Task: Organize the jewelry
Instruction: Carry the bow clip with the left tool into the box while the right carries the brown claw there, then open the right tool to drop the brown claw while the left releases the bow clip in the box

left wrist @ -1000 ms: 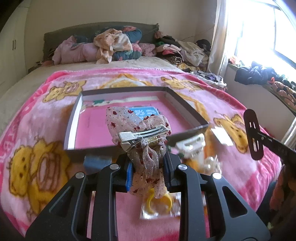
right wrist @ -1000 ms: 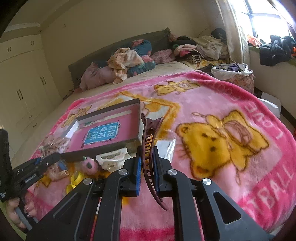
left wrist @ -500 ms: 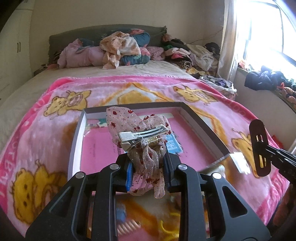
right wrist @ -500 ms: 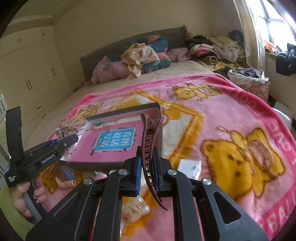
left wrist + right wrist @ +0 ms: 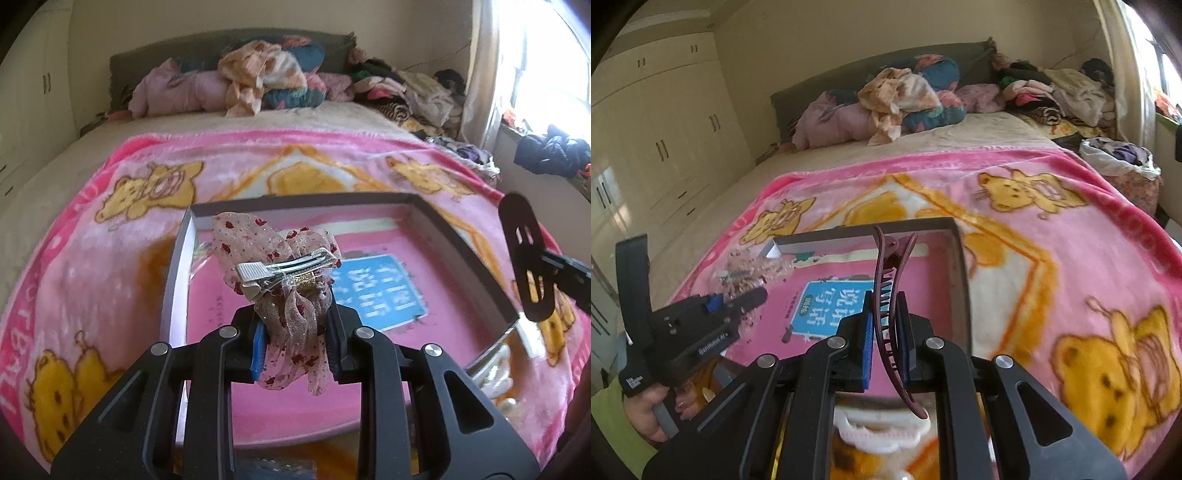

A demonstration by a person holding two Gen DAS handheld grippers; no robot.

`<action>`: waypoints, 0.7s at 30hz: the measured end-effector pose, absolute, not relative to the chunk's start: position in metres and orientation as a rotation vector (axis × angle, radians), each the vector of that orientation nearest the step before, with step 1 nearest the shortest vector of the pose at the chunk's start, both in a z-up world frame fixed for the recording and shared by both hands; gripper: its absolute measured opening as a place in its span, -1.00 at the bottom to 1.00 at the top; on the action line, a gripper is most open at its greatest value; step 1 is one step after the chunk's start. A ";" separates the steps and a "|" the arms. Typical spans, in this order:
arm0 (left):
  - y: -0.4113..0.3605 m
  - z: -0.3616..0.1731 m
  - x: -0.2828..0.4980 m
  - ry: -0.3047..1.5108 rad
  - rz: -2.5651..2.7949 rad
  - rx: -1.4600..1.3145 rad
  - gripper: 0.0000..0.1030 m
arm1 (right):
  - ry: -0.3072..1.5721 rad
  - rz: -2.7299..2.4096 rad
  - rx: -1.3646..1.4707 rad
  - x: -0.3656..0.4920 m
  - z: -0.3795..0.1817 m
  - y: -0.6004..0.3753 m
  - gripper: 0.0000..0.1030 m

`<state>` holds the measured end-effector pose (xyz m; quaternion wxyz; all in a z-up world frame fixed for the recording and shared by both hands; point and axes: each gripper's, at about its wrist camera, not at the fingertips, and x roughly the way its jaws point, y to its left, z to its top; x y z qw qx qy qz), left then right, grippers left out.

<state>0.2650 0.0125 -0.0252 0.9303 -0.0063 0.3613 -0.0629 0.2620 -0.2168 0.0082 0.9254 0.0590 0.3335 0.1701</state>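
My left gripper (image 5: 294, 332) is shut on a pink sheer bow hair clip (image 5: 280, 258) with red spots and a silver metal clip, held over the near left part of a shallow grey box (image 5: 173, 280). The box holds a pink book with a blue label (image 5: 384, 288). My right gripper (image 5: 886, 328) is shut on a long maroon toothed hair clip (image 5: 890, 280), upright above the box's near right side (image 5: 962, 291). In the right wrist view the left gripper (image 5: 753, 295) shows at the left with the bow (image 5: 746, 273). The maroon clip (image 5: 526, 258) appears at the left wrist view's right edge.
The box lies on a pink bear-print blanket (image 5: 1052, 258) on a bed. A white claw clip (image 5: 879, 428) lies in front of the box; another white piece (image 5: 491, 373) shows by its near right corner. Piled clothes (image 5: 273, 77) lie at the headboard. A hand (image 5: 646, 413) holds the left gripper.
Both grippers have moved forward from the loose items in front of the box to above the box, each still holding its clip. The box now fills more of both views.
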 end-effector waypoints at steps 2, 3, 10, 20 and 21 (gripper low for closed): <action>0.017 -0.031 0.269 0.765 -0.125 -0.022 -0.65 | 0.698 0.353 0.100 0.274 0.006 -0.211 -0.79; 0.018 -0.033 0.270 0.771 -0.122 -0.021 -0.65 | 0.707 0.357 0.097 0.278 0.005 -0.209 -0.79; 0.024 -0.047 0.278 0.827 -0.104 -0.001 -0.63 | 0.785 0.381 0.081 0.305 -0.012 -0.197 -0.79; 0.024 -0.059 0.275 0.856 -0.121 -0.014 -0.58 | 0.883 0.347 0.041 0.315 -0.045 -0.189 -0.78; 0.024 -0.059 0.274 0.854 -0.124 -0.020 -0.57 | 0.887 0.341 0.044 0.314 -0.047 -0.190 -0.78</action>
